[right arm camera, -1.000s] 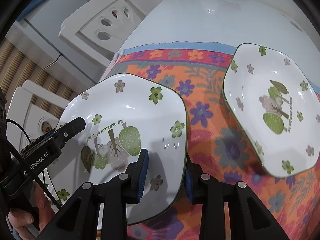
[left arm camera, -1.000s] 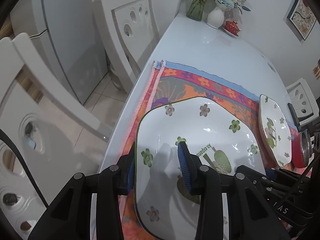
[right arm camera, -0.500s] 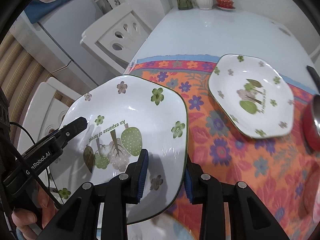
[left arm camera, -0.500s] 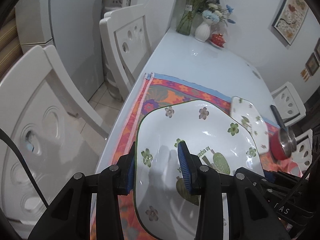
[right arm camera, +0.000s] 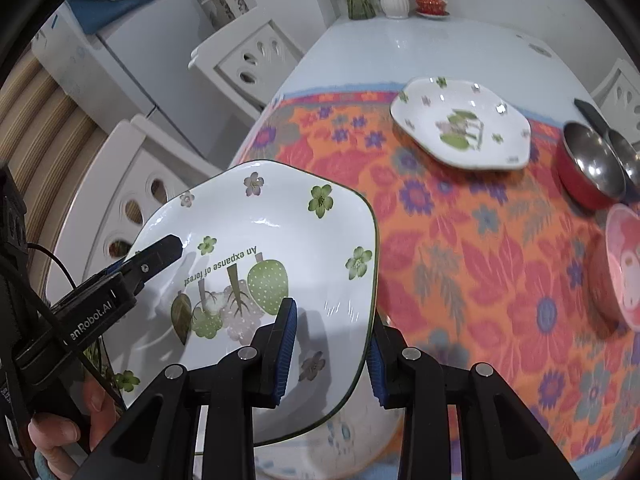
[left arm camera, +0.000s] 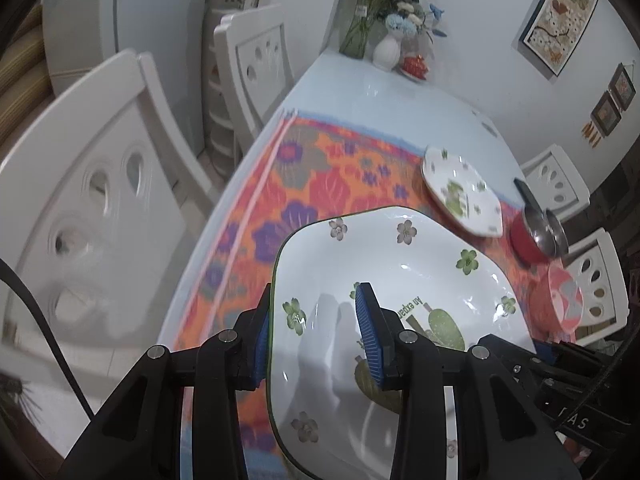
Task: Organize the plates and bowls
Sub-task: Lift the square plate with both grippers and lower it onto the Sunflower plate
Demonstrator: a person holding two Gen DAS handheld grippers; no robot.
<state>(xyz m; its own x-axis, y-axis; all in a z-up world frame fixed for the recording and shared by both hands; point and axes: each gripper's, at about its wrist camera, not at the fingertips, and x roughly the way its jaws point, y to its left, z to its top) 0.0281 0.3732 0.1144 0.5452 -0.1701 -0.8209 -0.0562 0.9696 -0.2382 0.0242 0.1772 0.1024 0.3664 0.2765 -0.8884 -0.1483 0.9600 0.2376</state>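
Both clamped on 1 big plate (right arm camera: 276,240) above the floral cloth (right arm camera: 460,264): left gripper (left arm camera: 316,336) pinching its left rim, right gripper (right arm camera: 332,344) its right. Smaller plate (right arm camera: 460,124) farther back on cloth.

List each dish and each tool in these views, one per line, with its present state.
Large plate: lifted off the cloth, gripped at opposite rims by both tools.
Left tool: shut on the large plate's rim.
Right tool: shut on the large plate's rim.
Small plate: resting flat on the floral cloth.
Red bowl: upright, on the cloth.
Pink bowl: upright, on the cloth.
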